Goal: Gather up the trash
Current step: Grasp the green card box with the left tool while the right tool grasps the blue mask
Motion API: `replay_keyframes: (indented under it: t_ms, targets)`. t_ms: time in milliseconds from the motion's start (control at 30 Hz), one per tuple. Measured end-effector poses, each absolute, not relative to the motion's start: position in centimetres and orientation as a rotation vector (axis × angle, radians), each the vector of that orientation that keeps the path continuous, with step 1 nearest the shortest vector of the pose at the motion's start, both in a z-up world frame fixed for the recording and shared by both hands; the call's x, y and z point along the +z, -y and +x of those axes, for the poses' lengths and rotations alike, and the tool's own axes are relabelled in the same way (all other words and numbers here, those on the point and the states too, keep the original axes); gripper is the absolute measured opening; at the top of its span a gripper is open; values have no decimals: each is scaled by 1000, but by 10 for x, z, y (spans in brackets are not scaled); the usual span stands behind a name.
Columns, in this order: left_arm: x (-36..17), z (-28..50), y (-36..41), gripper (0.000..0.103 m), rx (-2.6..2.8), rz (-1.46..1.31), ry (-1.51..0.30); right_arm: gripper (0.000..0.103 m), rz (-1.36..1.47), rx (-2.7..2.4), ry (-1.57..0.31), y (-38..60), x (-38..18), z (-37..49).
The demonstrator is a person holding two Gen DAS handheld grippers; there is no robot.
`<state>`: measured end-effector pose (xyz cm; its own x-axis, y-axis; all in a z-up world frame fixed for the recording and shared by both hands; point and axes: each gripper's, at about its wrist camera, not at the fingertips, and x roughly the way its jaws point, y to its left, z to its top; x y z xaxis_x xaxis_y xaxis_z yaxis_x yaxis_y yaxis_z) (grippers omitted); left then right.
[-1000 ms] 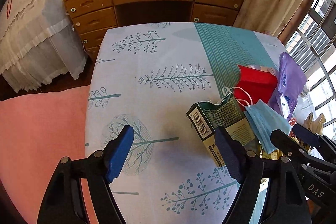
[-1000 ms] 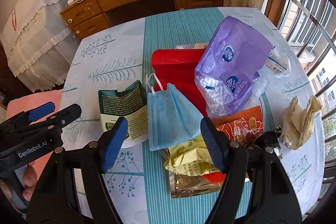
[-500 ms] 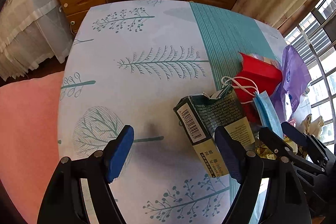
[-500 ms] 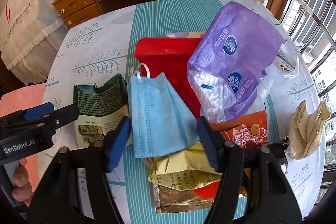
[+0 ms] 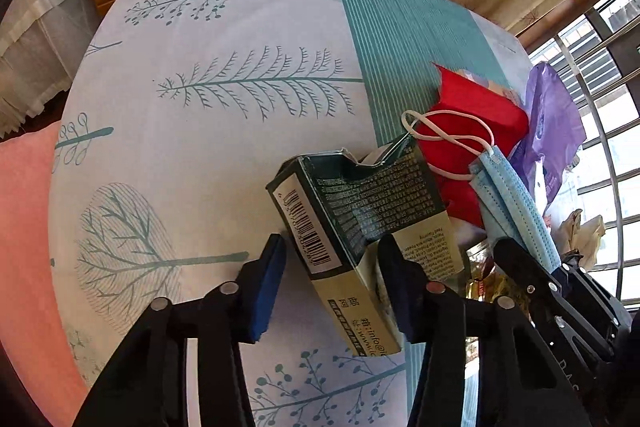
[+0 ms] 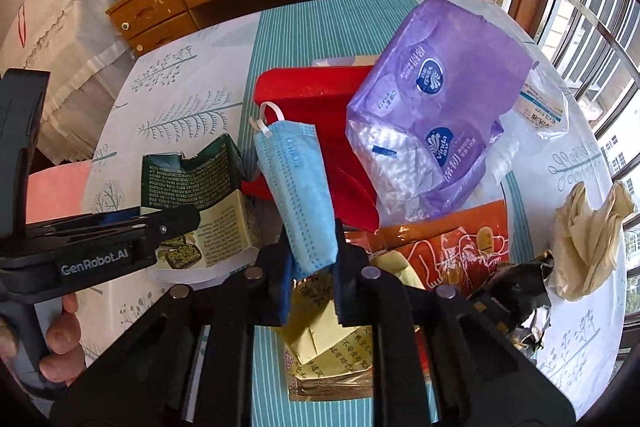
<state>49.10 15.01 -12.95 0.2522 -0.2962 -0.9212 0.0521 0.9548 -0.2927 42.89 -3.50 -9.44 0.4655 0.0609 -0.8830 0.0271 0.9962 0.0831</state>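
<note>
Tablecloth point(image 6: 192, 99) trash: purple "Vinda" pack point(image 6: 436, 115)

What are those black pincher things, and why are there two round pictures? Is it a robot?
No robot here: a person holds a black claw in each hand, like big tongs. Each claw carries a small camera looking along its fingers, so one round picture comes from each hand.

They are picking trash off a table with a tree-patterned cloth. The right claw has just closed on a blue face mask. The left claw has been closing around a green carton; its pads look pressed on the sides.

Still lying there: a red bag, a purple tissue pack, an orange wrapper, a yellow paper and crumpled beige gloves.
</note>
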Motion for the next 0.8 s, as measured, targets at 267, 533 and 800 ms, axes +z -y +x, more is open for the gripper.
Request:
replay_keyframes:
  t_ms: [267,533,800]
  targets:
    - [-101,474,-141,23,-263,-188,-1175,10,117,39,-1016,40,-72,415]
    - [-47,434,-157,23,-214,-197,-1114,10,153,97,-952,41,-31,384]
    - [18,350,-160,23,-157,-188,-1042,10,160,203,-880,45,34,315]
